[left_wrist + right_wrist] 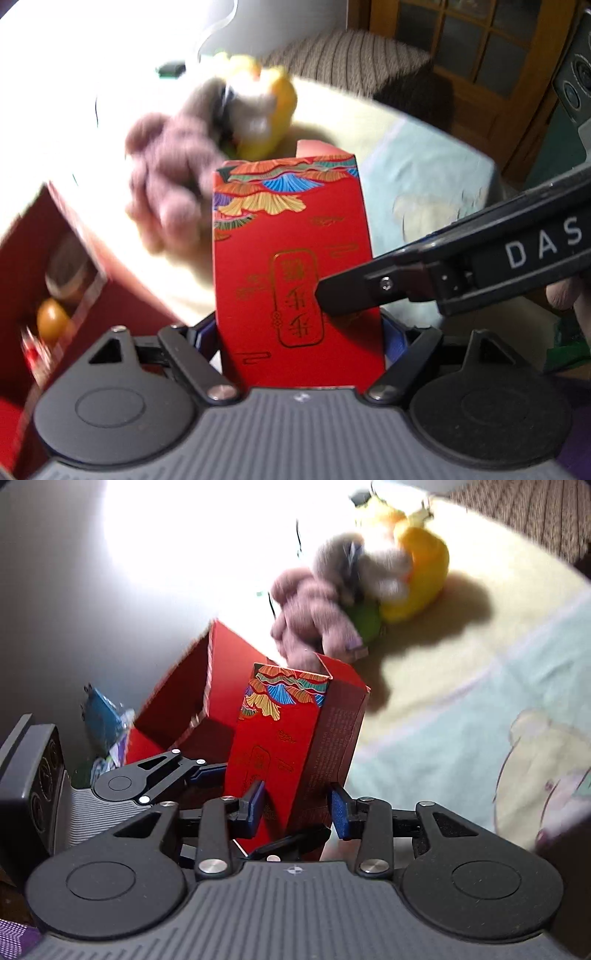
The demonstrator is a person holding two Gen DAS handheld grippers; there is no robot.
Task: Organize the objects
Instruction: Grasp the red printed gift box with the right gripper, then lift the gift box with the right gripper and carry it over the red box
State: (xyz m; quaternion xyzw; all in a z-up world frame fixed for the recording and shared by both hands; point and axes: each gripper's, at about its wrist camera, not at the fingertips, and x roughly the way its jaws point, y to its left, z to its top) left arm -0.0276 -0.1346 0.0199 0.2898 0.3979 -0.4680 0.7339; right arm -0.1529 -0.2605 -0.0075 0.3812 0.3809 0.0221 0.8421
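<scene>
A tall red box with gold characters and a fan pattern at its top stands upright between the blue pads of my left gripper, which is shut on its side edges. One black finger of my right gripper reaches in from the right and presses on the box's front face. In the right wrist view the same red box sits corner-on between the pads of my right gripper, shut on its lower part. The left gripper's body shows at the left there.
A larger open red box at the left holds an orange round item and other things. A mauve plush toy and a yellow plush toy lie beyond on a pale cartoon-print cloth. A blue packet lies left.
</scene>
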